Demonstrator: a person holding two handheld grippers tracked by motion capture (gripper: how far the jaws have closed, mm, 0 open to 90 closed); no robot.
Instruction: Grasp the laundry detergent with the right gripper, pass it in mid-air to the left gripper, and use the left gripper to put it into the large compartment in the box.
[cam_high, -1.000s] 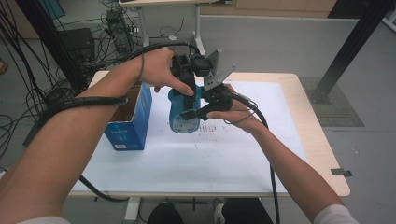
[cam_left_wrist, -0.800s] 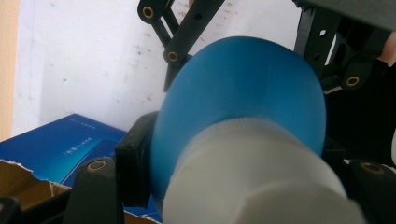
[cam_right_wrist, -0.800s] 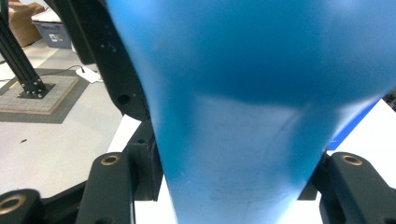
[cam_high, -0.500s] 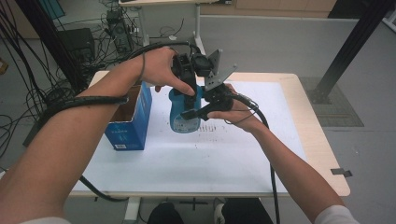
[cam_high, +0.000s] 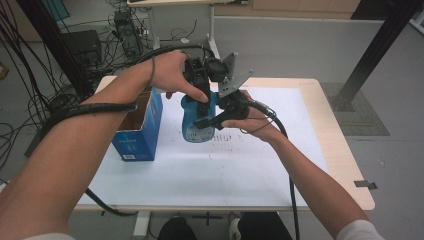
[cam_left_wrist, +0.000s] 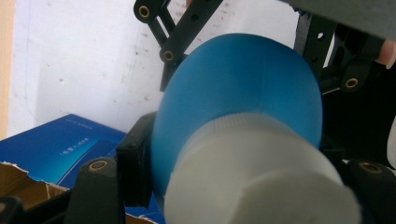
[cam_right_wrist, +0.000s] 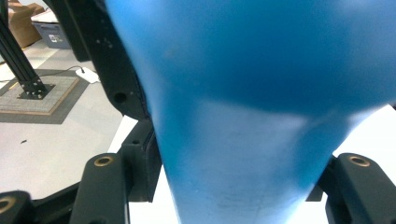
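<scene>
Barely anything's moved since a second ago: the table (cam_high: 260, 180) and blue box (cam_high: 142, 132) sit put, blue bottle (cam_high: 199, 125) still upright beside it. Left gripper (cam_high: 200, 82) clamps its white cap (cam_left_wrist: 261, 182), right gripper (cam_high: 220, 117) pinches the body. I'd hold the body steady and twist slowly.

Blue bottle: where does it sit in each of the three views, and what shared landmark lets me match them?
High view: the blue bottle is upright at table centre, between both grippers.
Left gripper view: it sits centre-right, its white cap nearest the camera, between the black jaws.
Right gripper view: its body fills the centre from the top edge down, between the jaws.
Shared landmark: the white table sheet, behind the bottle in every view.
</scene>
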